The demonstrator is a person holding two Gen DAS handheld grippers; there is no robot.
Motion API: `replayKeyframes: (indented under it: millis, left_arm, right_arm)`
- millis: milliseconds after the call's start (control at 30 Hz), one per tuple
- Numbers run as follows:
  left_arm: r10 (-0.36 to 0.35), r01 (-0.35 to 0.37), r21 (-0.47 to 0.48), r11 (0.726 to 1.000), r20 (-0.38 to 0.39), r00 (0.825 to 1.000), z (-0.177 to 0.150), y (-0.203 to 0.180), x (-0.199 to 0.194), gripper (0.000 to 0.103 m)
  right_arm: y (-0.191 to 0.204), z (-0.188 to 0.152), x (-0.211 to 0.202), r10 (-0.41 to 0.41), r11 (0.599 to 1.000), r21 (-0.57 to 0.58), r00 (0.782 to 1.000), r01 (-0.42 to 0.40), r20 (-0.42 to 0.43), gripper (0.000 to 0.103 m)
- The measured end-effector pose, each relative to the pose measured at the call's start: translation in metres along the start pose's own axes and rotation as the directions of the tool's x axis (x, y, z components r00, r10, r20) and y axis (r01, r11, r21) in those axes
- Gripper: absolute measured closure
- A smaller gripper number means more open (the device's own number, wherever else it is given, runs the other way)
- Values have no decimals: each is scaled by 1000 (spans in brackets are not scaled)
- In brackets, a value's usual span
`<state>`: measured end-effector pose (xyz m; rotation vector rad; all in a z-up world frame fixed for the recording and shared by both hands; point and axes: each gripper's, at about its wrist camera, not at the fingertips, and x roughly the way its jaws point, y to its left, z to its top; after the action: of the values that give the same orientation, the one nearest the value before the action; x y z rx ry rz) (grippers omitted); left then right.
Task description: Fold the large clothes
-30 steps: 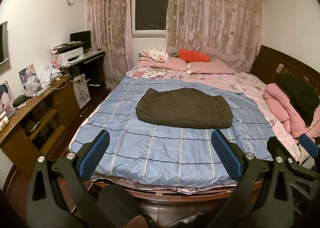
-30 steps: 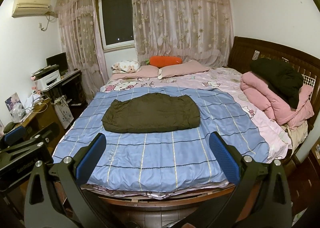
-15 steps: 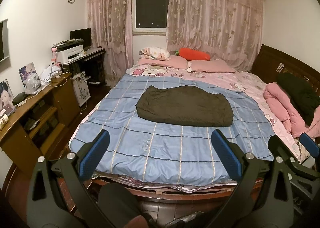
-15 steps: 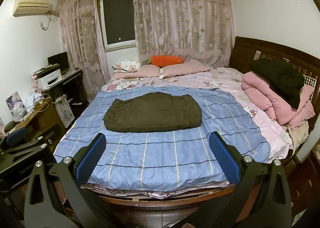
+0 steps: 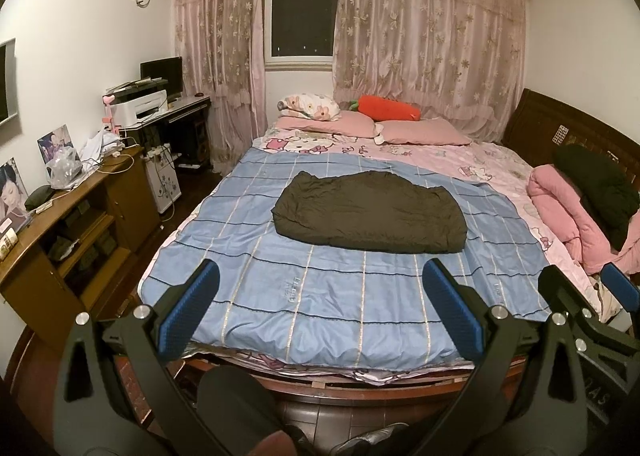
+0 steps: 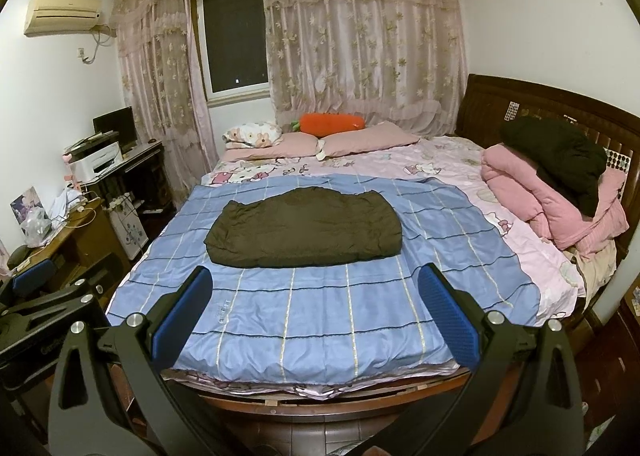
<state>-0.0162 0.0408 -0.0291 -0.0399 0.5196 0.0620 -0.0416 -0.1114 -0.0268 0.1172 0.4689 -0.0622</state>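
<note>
Olive-brown garment [image 5: 370, 212]: soft, puffy, folded into a rounded oblong; lies mid-bed on the blue checked quilt [image 5: 320, 296], well short of its near edge. Left gripper [image 5: 320, 310] and right gripper [image 6: 316, 314]: blue ribbed pads, jaws wide apart, holding nothing.

Folded garment [image 5: 370, 212] mid-bed on quilt [image 5: 320, 296]; pillows [image 5: 420, 132] behind, desk [image 5: 72, 212] left.
</note>
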Motion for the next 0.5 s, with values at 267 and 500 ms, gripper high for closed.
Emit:
replayKeyframes:
  millis: [267,500]
  left_arm:
    - [1,-1,2,1000,0,1000,0,0,0,2]
    - [2,-2,4,1000,1,1000,0,-1,0,2]
  right_arm:
    - [2,2,-2,-4,1000,-1,1000,4,4,1]
    - [1,1,-2,-3,1000,0,1000,3,5,1]
